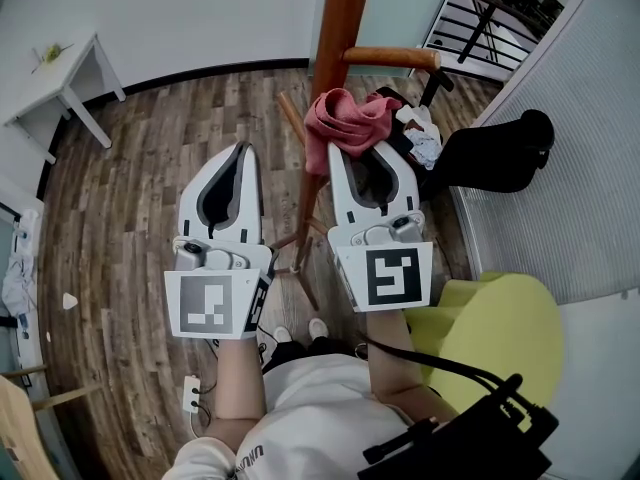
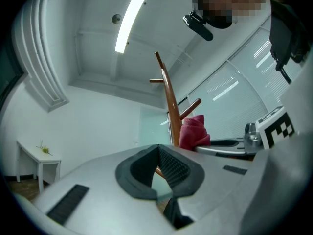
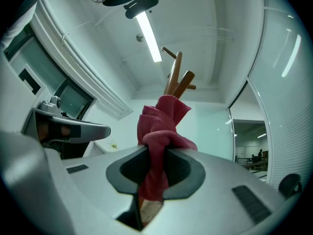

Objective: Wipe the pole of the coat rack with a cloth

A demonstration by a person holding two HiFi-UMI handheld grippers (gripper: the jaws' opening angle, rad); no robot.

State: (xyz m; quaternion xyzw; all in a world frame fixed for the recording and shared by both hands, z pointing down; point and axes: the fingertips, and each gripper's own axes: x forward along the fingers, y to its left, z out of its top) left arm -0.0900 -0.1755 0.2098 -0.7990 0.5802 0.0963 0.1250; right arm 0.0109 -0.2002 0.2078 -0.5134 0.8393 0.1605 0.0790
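The coat rack's brown wooden pole rises ahead of me, with pegs branching off; it also shows in the left gripper view as a pole and in the right gripper view as a pole. My right gripper is shut on a red cloth, which is bunched against the pole; the cloth fills its jaws. My left gripper is shut with nothing in it, left of the pole and apart from it. The cloth shows beside the pole there.
A white side table stands far left on the wood floor. A black bag lies right of the rack by a white slatted wall. A yellow-green seat sits at my right. The rack's wooden legs spread below.
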